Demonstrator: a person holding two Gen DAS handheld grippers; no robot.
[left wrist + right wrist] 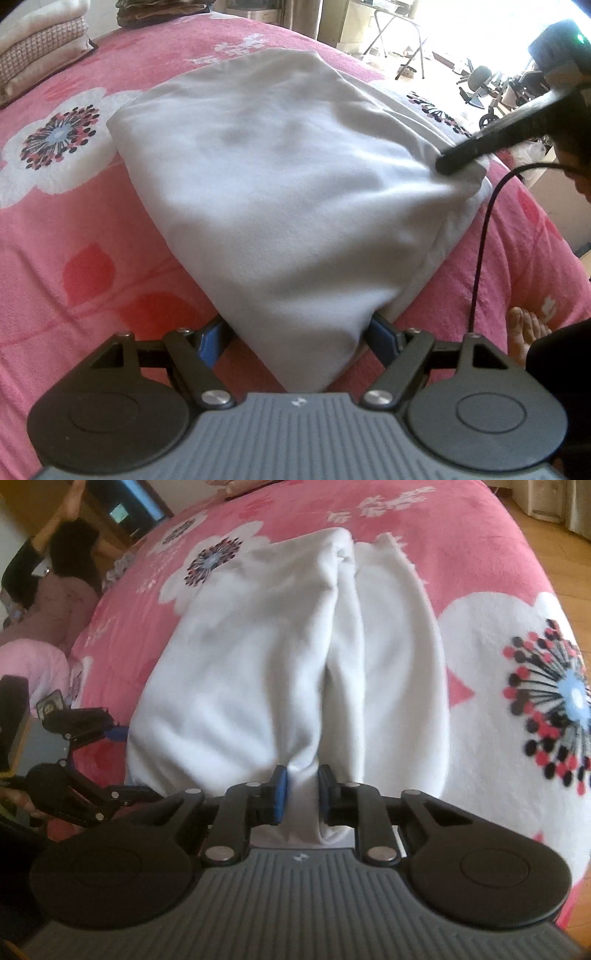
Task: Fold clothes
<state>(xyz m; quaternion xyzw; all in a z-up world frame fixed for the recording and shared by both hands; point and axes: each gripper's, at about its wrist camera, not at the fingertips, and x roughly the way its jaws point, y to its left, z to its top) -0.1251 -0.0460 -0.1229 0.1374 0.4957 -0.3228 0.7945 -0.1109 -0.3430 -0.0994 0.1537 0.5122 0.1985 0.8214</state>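
Garment: one, white
Grippers: two, left and right
Blanket: one, pink with flowers
Folded stacks: two, far side of bed
People: one, beside bed

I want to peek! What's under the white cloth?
The white cloth lies on a pink flowered blanket, which shows all around it. Whatever sits beneath its middle is covered and cannot be seen.

White garment on pink, flower-patterned blanket.
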